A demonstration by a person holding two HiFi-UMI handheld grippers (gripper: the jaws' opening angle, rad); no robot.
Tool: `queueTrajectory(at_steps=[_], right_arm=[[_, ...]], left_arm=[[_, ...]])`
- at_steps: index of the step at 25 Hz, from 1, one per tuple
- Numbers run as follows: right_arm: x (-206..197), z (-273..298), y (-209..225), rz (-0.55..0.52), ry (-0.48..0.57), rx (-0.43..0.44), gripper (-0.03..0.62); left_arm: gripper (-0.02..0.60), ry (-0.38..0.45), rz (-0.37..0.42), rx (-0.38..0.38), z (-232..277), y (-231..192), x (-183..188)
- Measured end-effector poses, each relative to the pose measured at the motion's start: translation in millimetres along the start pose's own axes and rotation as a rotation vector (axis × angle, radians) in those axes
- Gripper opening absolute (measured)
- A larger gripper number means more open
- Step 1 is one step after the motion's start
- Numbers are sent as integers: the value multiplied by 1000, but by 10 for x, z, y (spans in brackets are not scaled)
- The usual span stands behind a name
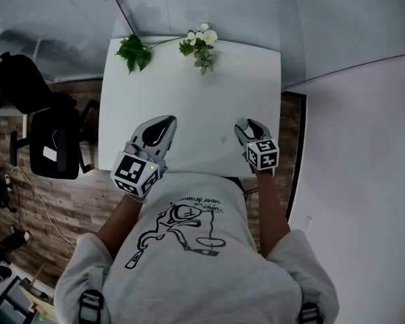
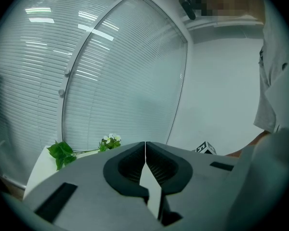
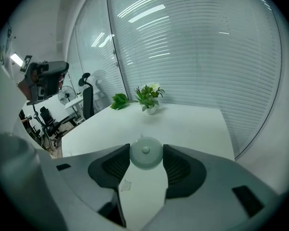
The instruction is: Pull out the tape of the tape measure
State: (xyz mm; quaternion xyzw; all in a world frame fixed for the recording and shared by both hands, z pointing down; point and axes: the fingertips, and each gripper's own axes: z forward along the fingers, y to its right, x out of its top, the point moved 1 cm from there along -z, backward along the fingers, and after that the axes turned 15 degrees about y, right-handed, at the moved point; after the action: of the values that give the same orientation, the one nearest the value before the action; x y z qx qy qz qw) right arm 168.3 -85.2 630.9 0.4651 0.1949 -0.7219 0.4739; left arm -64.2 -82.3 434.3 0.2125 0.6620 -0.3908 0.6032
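A small round pale tape measure (image 3: 145, 153) sits between the jaws of my right gripper (image 3: 145, 160), whose pads press on its two sides; no tape shows pulled out of it. In the head view the right gripper (image 1: 246, 127) hovers over the near right part of the white table (image 1: 189, 93), and the tape measure (image 1: 242, 123) shows only as a pale spot at its tips. My left gripper (image 1: 163, 122) is over the near left part of the table. Its jaws (image 2: 145, 154) meet tip to tip with nothing between them.
A small vase of white flowers (image 1: 201, 42) and a green leafy sprig (image 1: 133, 51) stand at the table's far edge, against a blinded glass wall. A tiny pale scrap (image 3: 125, 186) lies on the table under the right gripper. A black office chair (image 1: 47, 133) stands left of the table.
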Motion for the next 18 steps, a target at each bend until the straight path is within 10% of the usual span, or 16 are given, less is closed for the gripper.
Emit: queueTrajectory(at_steps=[18], right_arm=[[1119,-360,-700,-49,130,157,222]], left_arm=[[23,-35,-6,-110,146,159,-133]])
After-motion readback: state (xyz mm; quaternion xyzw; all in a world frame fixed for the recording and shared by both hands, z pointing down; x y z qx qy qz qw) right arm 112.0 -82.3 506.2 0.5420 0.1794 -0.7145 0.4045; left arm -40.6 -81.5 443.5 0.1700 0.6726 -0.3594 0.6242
